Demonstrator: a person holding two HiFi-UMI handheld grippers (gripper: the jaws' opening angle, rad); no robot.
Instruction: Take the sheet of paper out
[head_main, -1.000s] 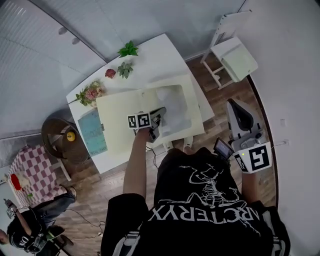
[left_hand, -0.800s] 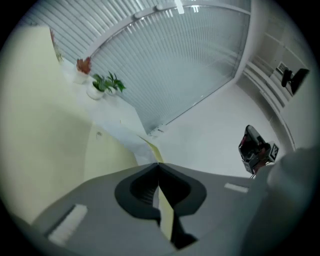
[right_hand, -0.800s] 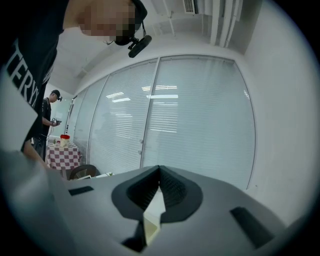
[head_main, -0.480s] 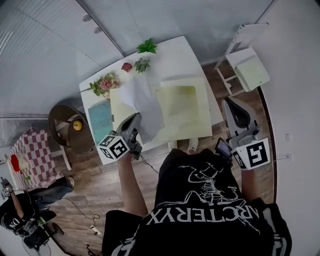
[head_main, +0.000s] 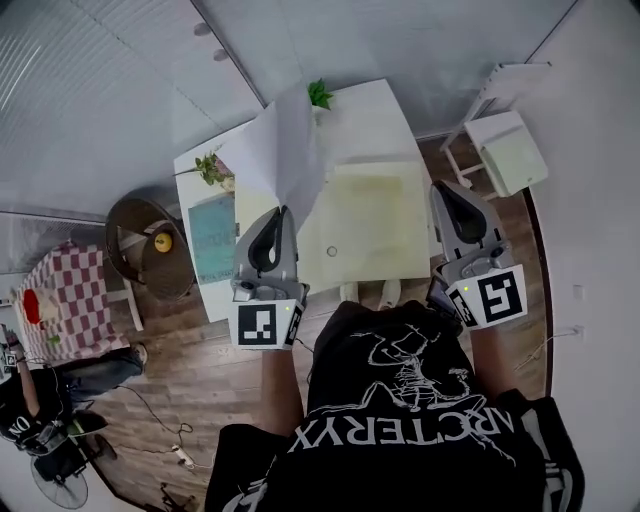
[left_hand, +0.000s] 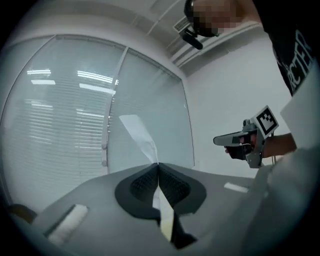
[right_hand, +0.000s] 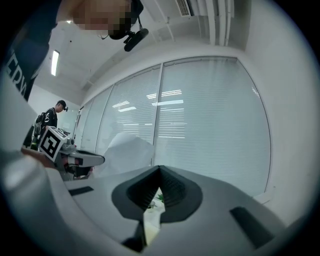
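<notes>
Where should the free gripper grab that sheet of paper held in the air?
Its free right edge, from the right, one finger on each face. The left gripper pinches only the lower end of the sheet of paper, so it stands thin and floppy; an edge is all fingers can close on. The right gripper is shut, so open it first.

In the head view the sheet of paper covers a far part of the table and most of the flowers. Its lower edge goes behind the tip of the left gripper, so the grip itself is hidden there. A round thing on the yellow mat is too small to name, and the person at lower left is cut by the picture's edge.
</notes>
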